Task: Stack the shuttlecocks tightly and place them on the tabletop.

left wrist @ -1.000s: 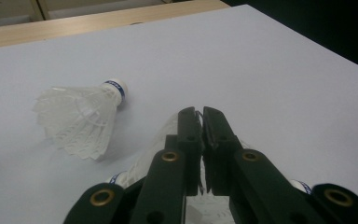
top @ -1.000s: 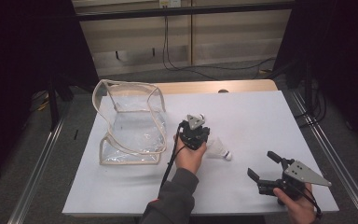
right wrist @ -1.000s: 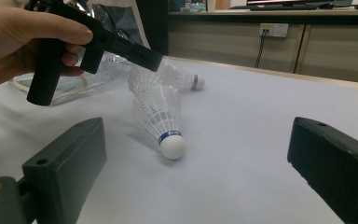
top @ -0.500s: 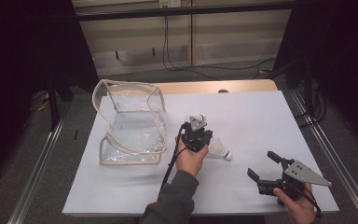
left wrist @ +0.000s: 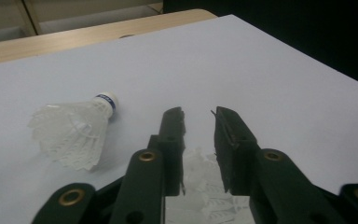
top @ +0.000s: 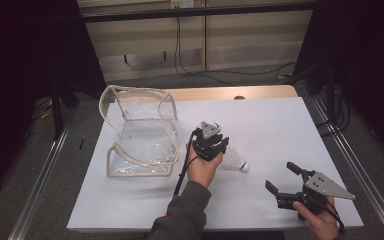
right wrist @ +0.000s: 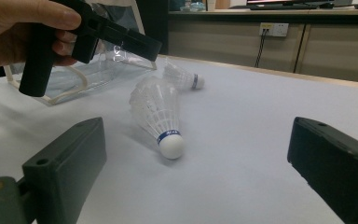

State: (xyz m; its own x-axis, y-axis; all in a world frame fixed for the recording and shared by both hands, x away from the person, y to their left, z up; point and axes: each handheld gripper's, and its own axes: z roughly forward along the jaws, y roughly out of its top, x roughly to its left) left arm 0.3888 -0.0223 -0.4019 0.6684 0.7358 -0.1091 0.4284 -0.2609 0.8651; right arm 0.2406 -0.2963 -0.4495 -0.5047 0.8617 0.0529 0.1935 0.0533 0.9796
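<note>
With its jaws just parting over the white feathered shuttlecock (top: 234, 161) lying on the white counter (top: 280, 130), the left gripper (top: 215, 131) grips nothing, so a re-grasp toward the clear plastic bag (top: 140, 132) seems next while the right gripper (top: 281, 176) waits wide open, empty.

bag: clear soft plastic pouch (top: 140, 135) lying left on the white table sheet (top: 290, 125) | near white feathered shuttlecock (top: 236, 160) resting right of it | far white feathered shuttlecock (right wrist: 182, 74) sitting behind
</note>
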